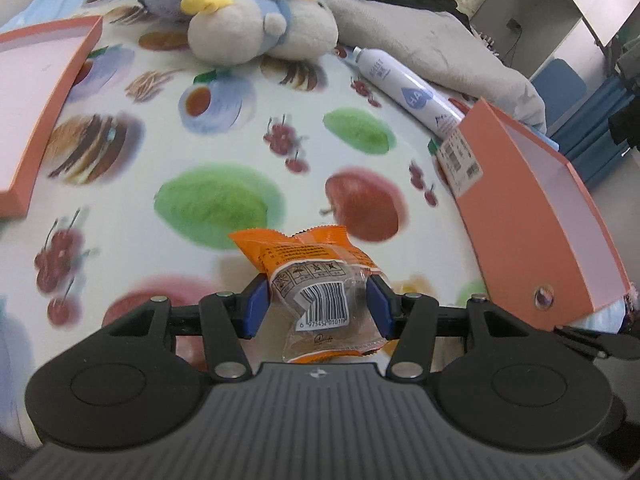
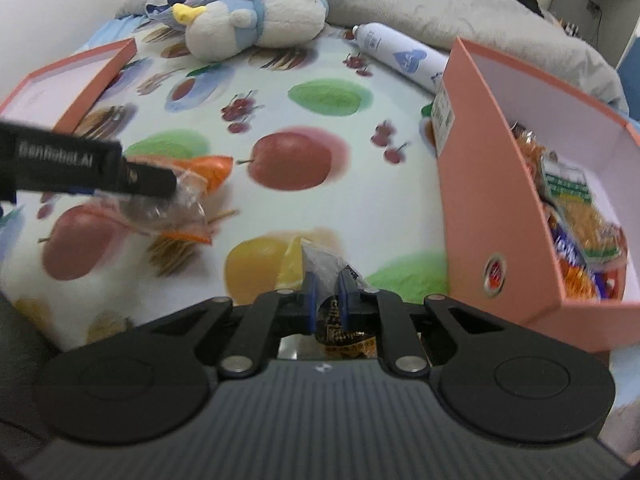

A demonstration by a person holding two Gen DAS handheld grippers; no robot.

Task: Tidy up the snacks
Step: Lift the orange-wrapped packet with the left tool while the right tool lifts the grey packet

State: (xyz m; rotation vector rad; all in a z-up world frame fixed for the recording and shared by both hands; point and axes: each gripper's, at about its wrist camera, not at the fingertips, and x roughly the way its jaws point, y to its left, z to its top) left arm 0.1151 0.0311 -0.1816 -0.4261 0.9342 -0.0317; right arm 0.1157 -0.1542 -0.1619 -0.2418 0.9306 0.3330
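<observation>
Jaws of left gripper (image 1: pixel 316 306) clamping orange barcoded snack packet (image 1: pixel 316 280); right gripper (image 2: pixel 329 294) pinching dark-and-clear wrapped snack (image 2: pixel 334 304), both above fruit-print bedsheet (image 2: pixel 312 80). Open salmon cardboard box (image 2: pixel 488 184) at right edge, holding several packets; one salmon lid (image 2: pixel 76 76) far left, clear sheet between.

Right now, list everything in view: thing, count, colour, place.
Box: one, salmon pink, on the right of the bed, snack packets inside.
Lid: one, salmon pink, at the left, open side up.
Plush toy: one, white and blue with a yellow beak, at the far end of the bed.
Spray can: one, white, lying behind the box.
Bedsheet: one, white with a fruit print, under everything.
Blanket: one, grey, far right.
Orange packet: one, clamped in the left tongs.
Dark packet: one, with a clear end, clamped in the right tongs.
</observation>
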